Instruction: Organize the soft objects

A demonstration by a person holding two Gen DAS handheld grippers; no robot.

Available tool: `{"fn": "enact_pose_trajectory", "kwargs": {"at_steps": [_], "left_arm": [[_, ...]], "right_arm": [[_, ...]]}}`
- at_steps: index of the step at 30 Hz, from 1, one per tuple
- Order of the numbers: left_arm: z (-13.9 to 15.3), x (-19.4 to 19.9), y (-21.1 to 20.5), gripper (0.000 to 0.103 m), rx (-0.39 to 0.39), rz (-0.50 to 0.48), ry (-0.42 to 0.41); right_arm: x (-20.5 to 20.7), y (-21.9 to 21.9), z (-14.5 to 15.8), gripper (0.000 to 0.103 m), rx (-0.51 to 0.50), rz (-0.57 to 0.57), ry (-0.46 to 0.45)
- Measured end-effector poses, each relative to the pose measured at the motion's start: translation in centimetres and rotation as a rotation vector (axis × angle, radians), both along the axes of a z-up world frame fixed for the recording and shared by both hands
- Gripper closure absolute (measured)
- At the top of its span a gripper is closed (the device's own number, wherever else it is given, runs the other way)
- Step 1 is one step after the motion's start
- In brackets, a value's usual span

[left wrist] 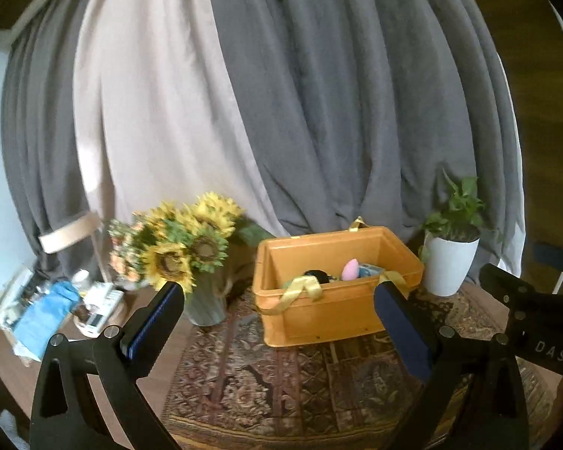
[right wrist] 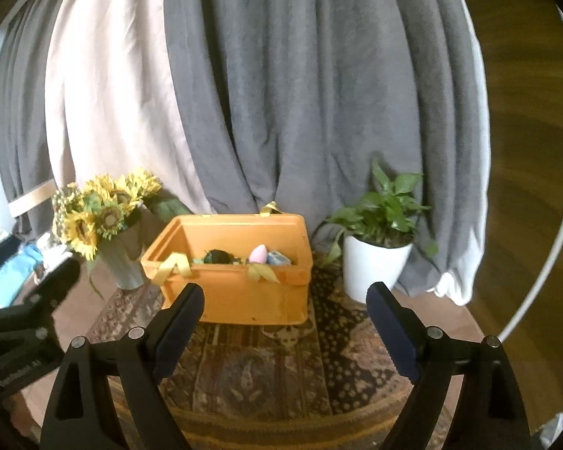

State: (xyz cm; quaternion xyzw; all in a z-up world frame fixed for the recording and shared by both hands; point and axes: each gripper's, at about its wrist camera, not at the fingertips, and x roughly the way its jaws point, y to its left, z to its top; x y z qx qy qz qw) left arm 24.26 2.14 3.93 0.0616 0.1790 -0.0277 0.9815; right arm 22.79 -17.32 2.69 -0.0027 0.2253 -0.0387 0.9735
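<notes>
An orange plastic bin [left wrist: 319, 315] stands on a patterned rug [left wrist: 281, 382] and also shows in the right wrist view [right wrist: 240, 300]. Inside it lie a pink egg-shaped soft thing [left wrist: 351, 268] [right wrist: 259, 254], a dark round thing [left wrist: 315, 274] [right wrist: 216, 256] and a blue piece [left wrist: 368, 270] [right wrist: 277, 258]. Yellow ribbon [left wrist: 304, 288] drapes over the front rim. My left gripper [left wrist: 281, 302] is open and empty, held in front of the bin. My right gripper [right wrist: 285, 303] is open and empty, also in front of the bin.
A vase of sunflowers [left wrist: 191, 247] [right wrist: 101, 221] stands left of the bin. A potted green plant in a white pot [left wrist: 450, 258] [right wrist: 375, 262] stands to its right. Grey and beige curtains [right wrist: 281, 93] hang behind. Clutter and a blue cloth [left wrist: 45, 318] lie far left.
</notes>
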Motion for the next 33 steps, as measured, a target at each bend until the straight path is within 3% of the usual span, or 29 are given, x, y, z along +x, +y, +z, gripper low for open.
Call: {"fn": "enact_pose_trajectory", "kwargs": {"at_steps": [22,33], "left_arm": [[0.4,-14.4,-1.5,0.0,-0.038,0.012,-0.046],[0.4,-19.5,-1.7,0.0,-0.049,-0.009,-0.06]], "right_arm": [[-14.6,-2.7,0.6,0.014,0.024,0.02,-0.033],[-19.7,-2.8,0.5,0.014,0.029,0.025,-0.053]]}}
